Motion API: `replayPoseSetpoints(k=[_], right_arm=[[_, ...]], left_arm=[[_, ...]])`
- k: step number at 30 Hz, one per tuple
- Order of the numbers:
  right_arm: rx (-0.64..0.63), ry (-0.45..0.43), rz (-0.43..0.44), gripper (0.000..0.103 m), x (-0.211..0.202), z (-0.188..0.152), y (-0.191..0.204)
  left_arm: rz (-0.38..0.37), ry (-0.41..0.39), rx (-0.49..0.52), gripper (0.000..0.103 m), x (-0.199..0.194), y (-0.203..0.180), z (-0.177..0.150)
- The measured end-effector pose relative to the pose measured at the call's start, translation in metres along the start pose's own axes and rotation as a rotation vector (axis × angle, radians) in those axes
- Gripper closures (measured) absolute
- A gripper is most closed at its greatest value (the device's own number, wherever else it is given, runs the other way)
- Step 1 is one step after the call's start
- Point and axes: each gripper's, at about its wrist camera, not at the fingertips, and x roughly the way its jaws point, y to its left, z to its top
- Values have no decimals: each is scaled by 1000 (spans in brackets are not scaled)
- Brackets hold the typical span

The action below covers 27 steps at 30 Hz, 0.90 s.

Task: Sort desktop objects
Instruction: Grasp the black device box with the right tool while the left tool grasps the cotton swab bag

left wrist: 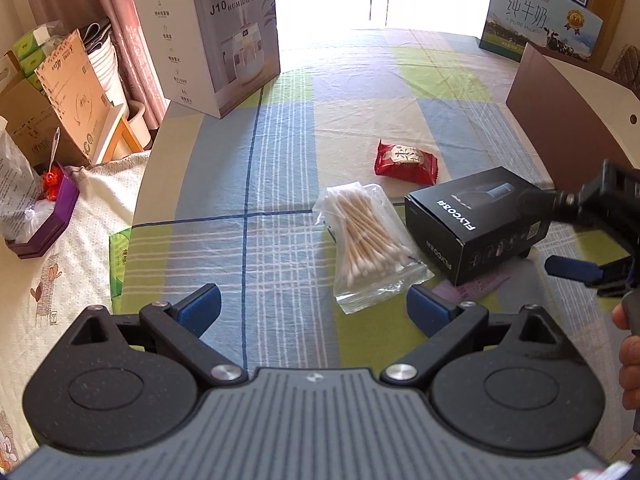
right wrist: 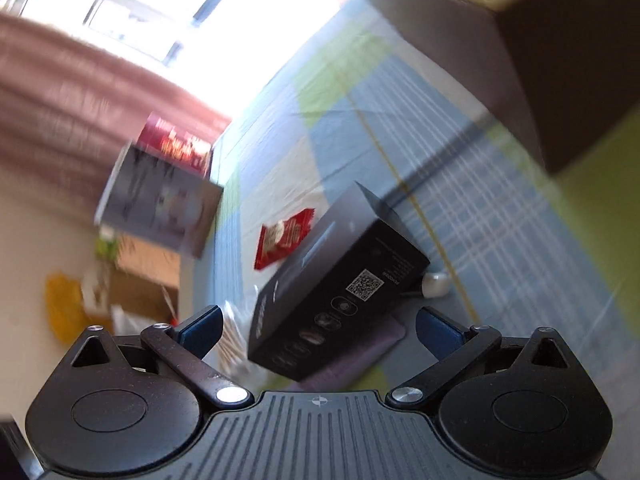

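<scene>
The black cardboard box [left wrist: 476,222] printed "FLYCO" in white along its side is lying on the counter [left wrist: 280,128], which is wearing a checked cloth of blue, green and cream. On the box's other long face, in the right wrist view, a QR code and a row of round icons are showing; the smaller lettering there is too blurred to read. Just beside the box's left side, a clear plastic bag of wooden-stemmed cotton swabs [left wrist: 366,236] is lying flat, and a red snack packet [left wrist: 406,161] with a white panel of unreadable characters is sitting a little farther back. A pale purple printed slip [left wrist: 472,288] is poking out from under the box's near corner.

At the counter's far left a large grey carton [left wrist: 216,36] is standing, reading "J10 HUMIDIFIER" with Chinese characters above. At the far right a blue and green carton [left wrist: 540,32] is reading "PURE MILK" under larger Chinese script.

The left tool [left wrist: 314,312] is hovering low over the near edge of the cloth, its blue-padded fingers spread wide with nothing between them. The right tool [right wrist: 318,332] is tilting steeply at the black box from the right, its fingers also spread wide on either side of the box's near end and not touching it. A hand [left wrist: 630,344] is gripping its handle.
</scene>
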Motion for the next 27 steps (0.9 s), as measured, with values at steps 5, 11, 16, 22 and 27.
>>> replayPoseSetpoints(k=[5, 11, 16, 22, 27], right_arm=[[159, -29, -1, 24, 16, 5, -9], [201, -49, -8, 54, 23, 13, -10], [-41, -38, -73, 57, 19, 34, 24], [-380, 10, -190, 59, 30, 52, 69], [-746, 21, -309, 62, 47, 43, 102]], left_arm=[[-1, 3, -3, 5, 3, 4, 1], [-1, 5, -13, 5, 6, 14, 2], [-3, 8, -21, 5, 9, 19, 3], [-24, -1, -14, 6, 12, 15, 8], [-36, -10, -7, 6, 14, 10, 14]])
